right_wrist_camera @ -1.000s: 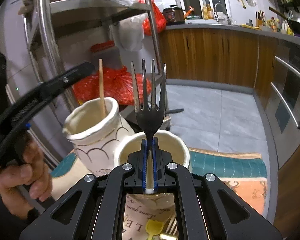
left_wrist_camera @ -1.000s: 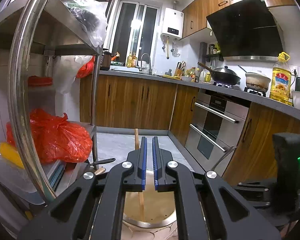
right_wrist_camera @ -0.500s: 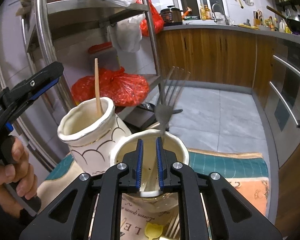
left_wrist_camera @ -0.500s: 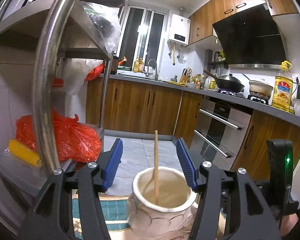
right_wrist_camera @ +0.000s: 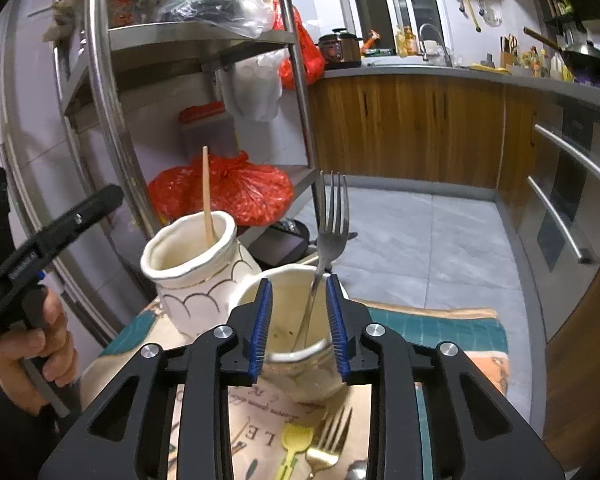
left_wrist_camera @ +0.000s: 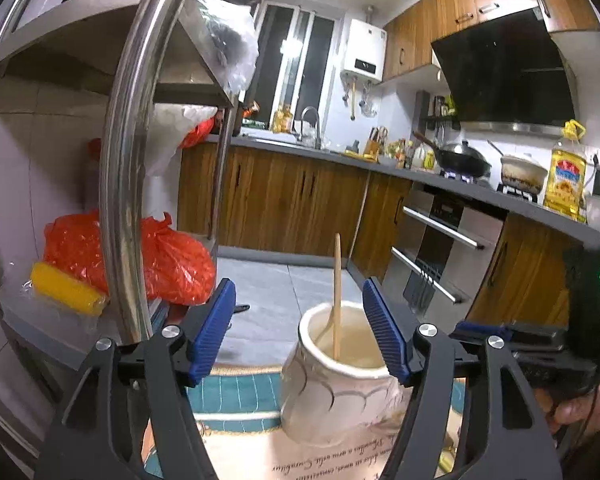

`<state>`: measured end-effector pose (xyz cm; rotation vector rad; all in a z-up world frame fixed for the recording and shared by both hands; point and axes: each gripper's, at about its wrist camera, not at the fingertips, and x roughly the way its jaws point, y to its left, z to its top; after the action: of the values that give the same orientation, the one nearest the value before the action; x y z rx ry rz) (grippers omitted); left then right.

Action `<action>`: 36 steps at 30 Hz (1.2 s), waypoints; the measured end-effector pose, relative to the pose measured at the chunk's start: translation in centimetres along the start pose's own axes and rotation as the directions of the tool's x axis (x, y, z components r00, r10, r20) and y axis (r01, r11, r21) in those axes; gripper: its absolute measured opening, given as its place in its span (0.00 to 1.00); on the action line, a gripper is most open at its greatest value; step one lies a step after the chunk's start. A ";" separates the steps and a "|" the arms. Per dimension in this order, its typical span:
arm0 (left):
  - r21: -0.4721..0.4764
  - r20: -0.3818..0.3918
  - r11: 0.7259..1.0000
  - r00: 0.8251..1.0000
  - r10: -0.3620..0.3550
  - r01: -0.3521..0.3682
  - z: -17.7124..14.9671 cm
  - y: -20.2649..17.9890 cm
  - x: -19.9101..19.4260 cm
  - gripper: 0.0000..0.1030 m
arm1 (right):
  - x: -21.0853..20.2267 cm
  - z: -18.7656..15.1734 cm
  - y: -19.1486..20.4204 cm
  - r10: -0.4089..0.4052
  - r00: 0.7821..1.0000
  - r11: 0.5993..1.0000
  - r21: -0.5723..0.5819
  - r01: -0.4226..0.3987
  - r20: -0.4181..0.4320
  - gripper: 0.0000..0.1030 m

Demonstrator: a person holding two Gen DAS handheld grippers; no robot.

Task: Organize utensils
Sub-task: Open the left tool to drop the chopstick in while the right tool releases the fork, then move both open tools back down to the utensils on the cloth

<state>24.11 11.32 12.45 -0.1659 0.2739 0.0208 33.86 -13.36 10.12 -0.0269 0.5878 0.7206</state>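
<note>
A white vase-shaped jar (left_wrist_camera: pixel 340 376) holds a wooden stick (left_wrist_camera: pixel 336 296); it also shows in the right wrist view (right_wrist_camera: pixel 192 268) with the stick (right_wrist_camera: pixel 207 196). A second cream cup (right_wrist_camera: pixel 296 332) holds a steel fork (right_wrist_camera: pixel 328 240), tines up, leaning on the rim. My left gripper (left_wrist_camera: pixel 300 328) is open, just behind the vase. My right gripper (right_wrist_camera: pixel 298 328) is open around the cup's near rim, empty. A gold fork (right_wrist_camera: pixel 324 448) and a yellow utensil (right_wrist_camera: pixel 294 444) lie on the mat below.
A steel shelf rack (right_wrist_camera: pixel 100 92) stands at the left with red bags (right_wrist_camera: pixel 224 196). A patterned mat (right_wrist_camera: pixel 440 328) covers the tabletop. The other hand's gripper (right_wrist_camera: pixel 52 236) is at the left. Kitchen cabinets and an oven (left_wrist_camera: pixel 436 260) lie beyond.
My left gripper opened and let go of the wooden stick into the vase, then drew back. My right gripper opened and let go of the steel fork, which now leans in the cup.
</note>
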 end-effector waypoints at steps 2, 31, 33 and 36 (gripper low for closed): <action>0.015 -0.016 1.000 1.000 -0.004 0.004 -0.4 0.0 -0.2 0.66 | -0.5 -0.2 0.0 -0.002 1.000 1.000 -0.006 0.002 0.001 0.32; 0.210 -0.490 0.938 0.860 -0.142 0.275 -10.8 -2.9 -1.8 0.70 | -3.9 -8.0 -5.5 -0.070 0.981 0.997 -0.037 0.065 -0.179 0.60; 0.201 -0.527 0.937 0.838 -0.144 0.287 -11.3 -2.8 -1.7 0.60 | -4.0 -8.4 -5.6 -0.069 0.979 0.997 -0.040 0.063 -0.189 0.60; 0.180 -0.566 0.934 0.809 -0.157 0.308 -11.8 -2.8 -1.2 0.51 | -4.2 -9.1 -5.7 -0.059 0.976 0.998 -0.043 0.051 -0.209 0.60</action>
<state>19.86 6.62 1.99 0.0690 0.8253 -0.3175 30.40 -22.26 3.71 -0.1551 0.7730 0.6791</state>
